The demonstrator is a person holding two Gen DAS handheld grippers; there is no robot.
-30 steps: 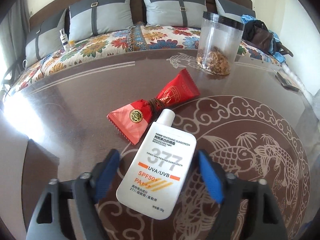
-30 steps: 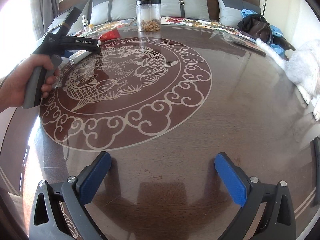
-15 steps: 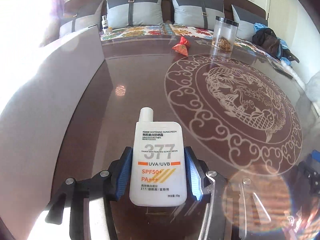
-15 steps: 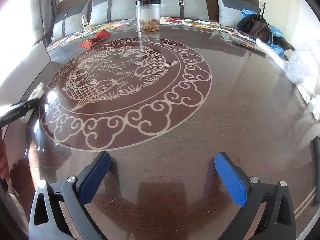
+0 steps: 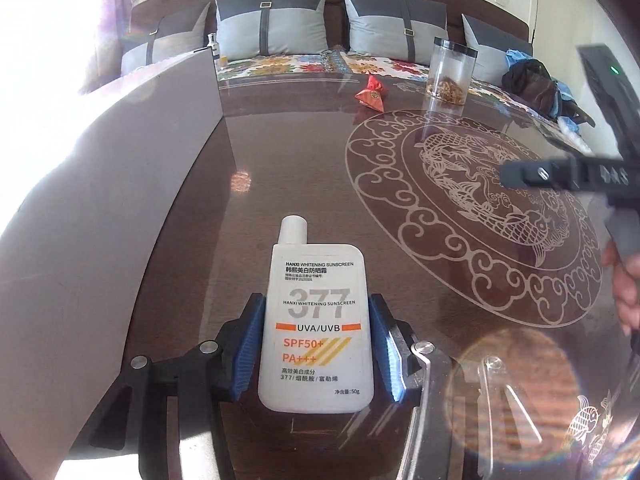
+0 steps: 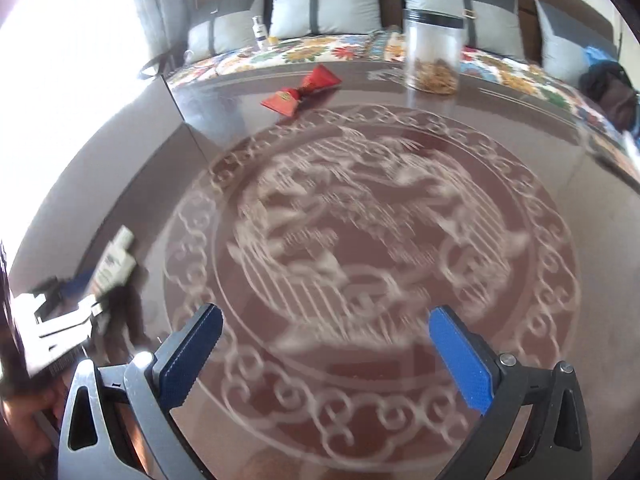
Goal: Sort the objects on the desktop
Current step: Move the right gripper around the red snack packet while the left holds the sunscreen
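Observation:
My left gripper is shut on a white sunscreen bottle, cap pointing away, held low over the dark table's near left part; both also show in the right wrist view, the gripper and the bottle at the far left. My right gripper is open and empty above the carp medallion; its body shows at the right of the left wrist view. A red sachet and a clear jar of snacks stand at the table's far side.
A sofa with grey cushions and a floral cover runs behind the table. A small bottle stands on it. Dark clothes lie at the sofa's right end. Bright window glare lies along the table's left edge.
My left gripper closed on the sunscreen bottle and carried it from beside the red sachet back to the table's near left. My right gripper has swung forward and left over the medallion.

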